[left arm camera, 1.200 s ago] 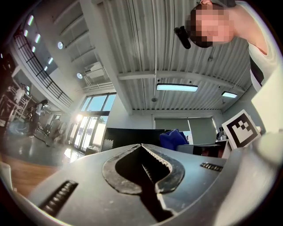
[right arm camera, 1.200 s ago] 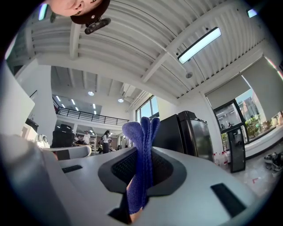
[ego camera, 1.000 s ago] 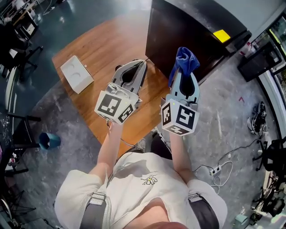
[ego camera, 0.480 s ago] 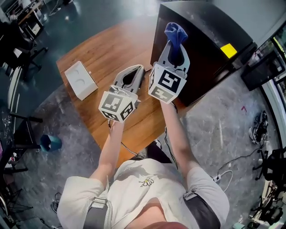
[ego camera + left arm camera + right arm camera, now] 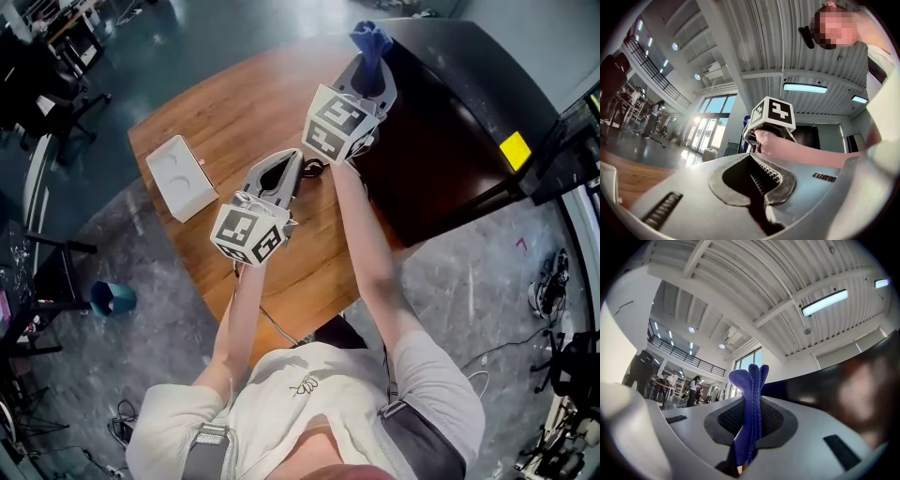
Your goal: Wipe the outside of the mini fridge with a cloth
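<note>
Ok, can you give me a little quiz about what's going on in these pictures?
1. Pick one. What does the right hand-held gripper hold?
A. a blue cloth
B. a sponge
C. nothing
2. True or false: the left hand-held gripper holds a cloth too.
3. Fill the gap: the white box lies on the wooden ____.

Key
1. A
2. False. Its jaws are together with nothing between them.
3. table
</note>
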Demonstrator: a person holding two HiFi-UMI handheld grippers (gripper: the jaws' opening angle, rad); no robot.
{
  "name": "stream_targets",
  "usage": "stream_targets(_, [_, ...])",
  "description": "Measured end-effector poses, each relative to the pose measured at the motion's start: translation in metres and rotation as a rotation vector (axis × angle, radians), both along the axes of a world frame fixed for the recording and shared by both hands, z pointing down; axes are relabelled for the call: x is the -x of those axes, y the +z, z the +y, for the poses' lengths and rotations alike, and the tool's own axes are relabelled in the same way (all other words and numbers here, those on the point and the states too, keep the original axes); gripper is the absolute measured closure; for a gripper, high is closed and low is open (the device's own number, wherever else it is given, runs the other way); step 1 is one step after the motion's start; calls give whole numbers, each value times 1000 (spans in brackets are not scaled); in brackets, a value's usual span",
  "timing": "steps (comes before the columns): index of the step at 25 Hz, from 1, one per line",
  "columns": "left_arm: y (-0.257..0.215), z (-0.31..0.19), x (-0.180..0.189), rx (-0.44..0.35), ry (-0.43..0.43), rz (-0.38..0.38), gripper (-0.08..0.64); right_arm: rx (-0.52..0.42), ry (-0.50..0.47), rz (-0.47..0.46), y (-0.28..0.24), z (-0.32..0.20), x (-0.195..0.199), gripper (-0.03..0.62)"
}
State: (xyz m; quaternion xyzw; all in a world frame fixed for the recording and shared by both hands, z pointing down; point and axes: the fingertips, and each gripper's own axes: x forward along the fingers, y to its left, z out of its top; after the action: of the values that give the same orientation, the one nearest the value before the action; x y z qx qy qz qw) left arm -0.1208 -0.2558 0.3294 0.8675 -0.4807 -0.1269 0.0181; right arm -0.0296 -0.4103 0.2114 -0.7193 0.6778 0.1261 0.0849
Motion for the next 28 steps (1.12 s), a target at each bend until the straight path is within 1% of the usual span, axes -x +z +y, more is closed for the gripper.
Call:
stream_targets(3, [10,-7,9,16,-4,-1,555,13,31,18,2,-20,6,531])
stream_targets(8, [25,-16,19,49,-14,16,555,15,60,53,4,-35,12,531])
stream_targets(13, [26,-14,18,48,-13,4,555,5,90,33,4,-33,3,531])
stream_targets(19, [24,-8,17,49,-14,3,555,-9,117,1,0,-11,-15,531])
stream_targets(23, [16,0,6,30,1,-8,555,-10,145,-14,-2,12,-35,531])
stream_targets(28, [0,14,-10,4,19,-17,555,-19,161,-4,-11,36,-57,531])
